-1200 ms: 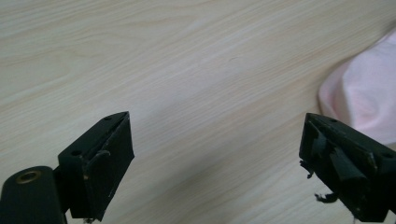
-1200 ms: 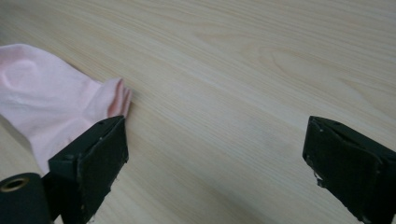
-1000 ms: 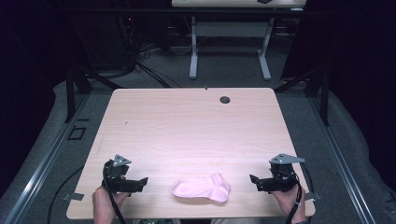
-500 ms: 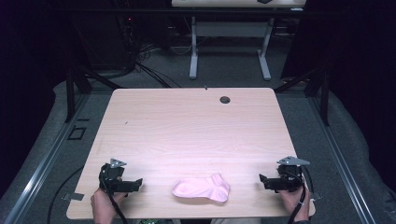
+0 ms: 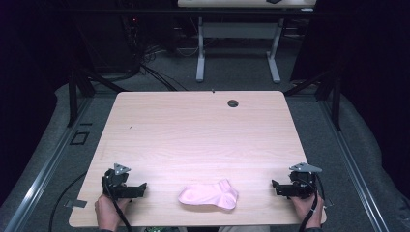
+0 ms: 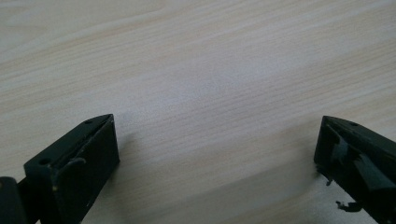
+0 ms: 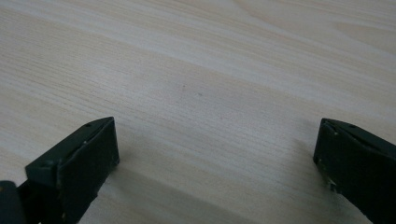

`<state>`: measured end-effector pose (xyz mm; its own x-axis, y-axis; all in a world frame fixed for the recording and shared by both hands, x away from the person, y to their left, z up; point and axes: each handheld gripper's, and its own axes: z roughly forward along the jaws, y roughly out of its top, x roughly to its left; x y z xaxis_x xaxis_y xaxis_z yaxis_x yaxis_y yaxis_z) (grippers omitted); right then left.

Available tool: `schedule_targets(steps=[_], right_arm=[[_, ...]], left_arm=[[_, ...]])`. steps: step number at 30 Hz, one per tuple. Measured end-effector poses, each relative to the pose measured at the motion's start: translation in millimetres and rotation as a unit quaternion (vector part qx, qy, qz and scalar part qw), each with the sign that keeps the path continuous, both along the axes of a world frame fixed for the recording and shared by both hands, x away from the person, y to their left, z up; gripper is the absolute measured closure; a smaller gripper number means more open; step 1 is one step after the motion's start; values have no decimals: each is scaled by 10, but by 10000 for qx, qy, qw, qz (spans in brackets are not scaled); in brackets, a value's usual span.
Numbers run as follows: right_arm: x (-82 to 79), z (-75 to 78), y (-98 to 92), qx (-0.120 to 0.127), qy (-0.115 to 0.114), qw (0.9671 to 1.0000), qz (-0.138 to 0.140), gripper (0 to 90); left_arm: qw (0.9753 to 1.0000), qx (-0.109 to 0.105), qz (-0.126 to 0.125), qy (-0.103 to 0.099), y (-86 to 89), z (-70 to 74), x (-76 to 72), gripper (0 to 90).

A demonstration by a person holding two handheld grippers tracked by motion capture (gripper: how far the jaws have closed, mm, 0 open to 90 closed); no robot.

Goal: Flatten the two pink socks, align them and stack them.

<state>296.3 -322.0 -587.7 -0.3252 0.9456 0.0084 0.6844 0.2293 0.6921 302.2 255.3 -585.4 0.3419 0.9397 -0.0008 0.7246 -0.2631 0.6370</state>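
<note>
Wooden table (image 5: 193,130) is bare except for a pink sock (image 5: 209,196) lying flat at the near edge, centred between both hands. Long axis runs left-right across the table; cuff or toe end unclear. Left gripper (image 5: 137,189) and right gripper (image 5: 276,188) sit either side, aimed inward, about equally near, neither touching it. Both have jaws wide apart, empty, over bare wood.

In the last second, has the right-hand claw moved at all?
Yes. The right claw has slid outward, away from the pink sock, toward the table's right edge.
</note>
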Motion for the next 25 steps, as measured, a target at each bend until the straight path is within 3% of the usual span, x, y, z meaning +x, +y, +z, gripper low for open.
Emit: schedule_targets(steps=[15, 25], right_arm=[[-8, -19, -9, 30, -105, 9999, 0, 0], [-15, -24, -5, 40, -137, 9999, -25, 0]], left_arm=[[9992, -149, 8, -369, 30, -60, -35, 0], [9990, -168, 25, -409, 30, -67, -39, 0]])
